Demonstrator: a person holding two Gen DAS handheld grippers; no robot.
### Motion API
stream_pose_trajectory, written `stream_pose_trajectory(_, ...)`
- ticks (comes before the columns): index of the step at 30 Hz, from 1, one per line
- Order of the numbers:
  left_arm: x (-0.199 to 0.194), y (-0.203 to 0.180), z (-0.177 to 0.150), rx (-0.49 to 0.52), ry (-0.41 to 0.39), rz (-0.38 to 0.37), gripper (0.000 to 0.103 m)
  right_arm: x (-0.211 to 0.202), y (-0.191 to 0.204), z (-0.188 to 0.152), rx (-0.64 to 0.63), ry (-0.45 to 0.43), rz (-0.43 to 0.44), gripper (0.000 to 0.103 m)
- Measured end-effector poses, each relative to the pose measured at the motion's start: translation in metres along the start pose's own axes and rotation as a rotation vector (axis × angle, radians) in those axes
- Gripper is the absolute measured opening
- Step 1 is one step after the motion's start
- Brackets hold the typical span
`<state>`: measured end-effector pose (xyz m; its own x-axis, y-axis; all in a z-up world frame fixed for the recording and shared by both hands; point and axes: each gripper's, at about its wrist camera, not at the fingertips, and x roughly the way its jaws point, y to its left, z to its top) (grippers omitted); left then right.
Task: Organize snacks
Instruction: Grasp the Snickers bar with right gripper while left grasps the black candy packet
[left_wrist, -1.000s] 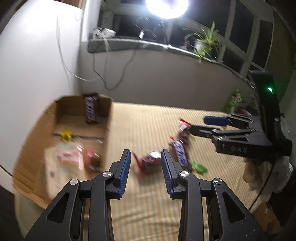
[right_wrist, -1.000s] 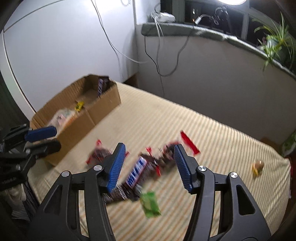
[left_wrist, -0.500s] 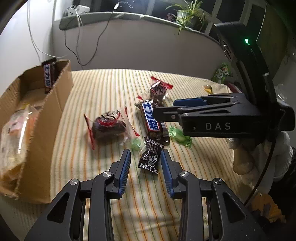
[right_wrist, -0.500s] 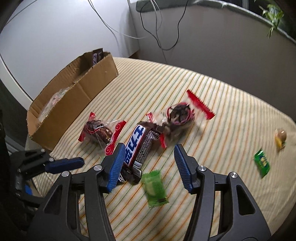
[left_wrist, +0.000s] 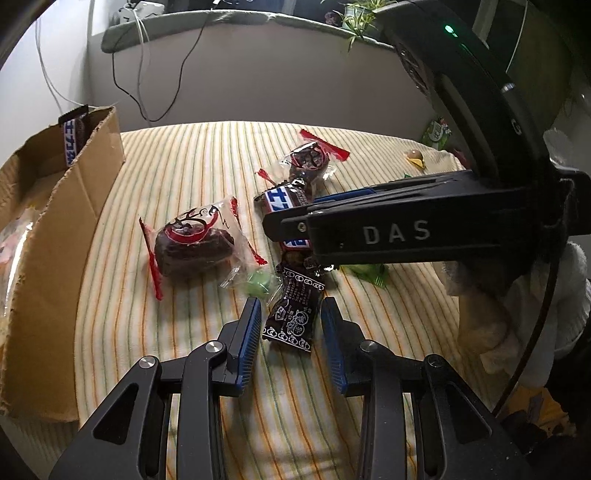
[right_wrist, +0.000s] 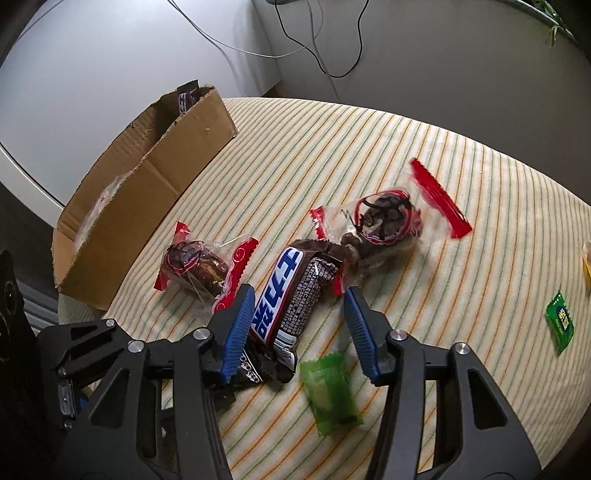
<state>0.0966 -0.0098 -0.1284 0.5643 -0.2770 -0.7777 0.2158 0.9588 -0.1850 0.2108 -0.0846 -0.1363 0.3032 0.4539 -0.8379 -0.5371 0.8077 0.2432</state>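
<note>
Striped bedcover (right_wrist: 369, 155): pick-up step. Right gripper (right_wrist: 299, 314), jaws closing, straddles blue-lettered bar (right_wrist: 284, 295); left gripper (left_wrist: 290, 325), narrow, brackets dark packet (left_wrist: 295, 314). Next: clamp, lift.

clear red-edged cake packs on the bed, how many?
2. One lies nearest the cardboard box; the other lies farther back, past the brown bar. The box may hide more.

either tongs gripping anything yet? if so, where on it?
Nothing held. Left tongs straddle the near end of the small black packet, pads apart from it. Right tongs, just closing, straddle the chocolate bar, not clamped.
</note>
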Motion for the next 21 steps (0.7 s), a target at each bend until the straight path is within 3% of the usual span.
stream_pose_trajectory(3, 0.004, -0.005, 0.001, 0.024, -0.001, 0.017, 0.032, 0.002, 0.003, 0.002, -0.01, 0.008, -0.011, 0.049)
stream_pose_trajectory(5, 0.005, -0.009, 0.0, 0.046, -0.002, 0.028, 0.032, 0.004, 0.006, 0.003, -0.017, 0.013, 0.0, 0.041)
stream_pose_trajectory(8, 0.009, -0.013, 0.0, 0.071, -0.008, 0.049, 0.027, 0.006, 0.012, 0.005, -0.031, 0.017, -0.006, 0.037)
stream_pose_trajectory(21, 0.008, -0.017, -0.002, 0.079, -0.02, 0.037, 0.024, 0.015, 0.007, 0.013, -0.007, 0.04, 0.03, 0.031)
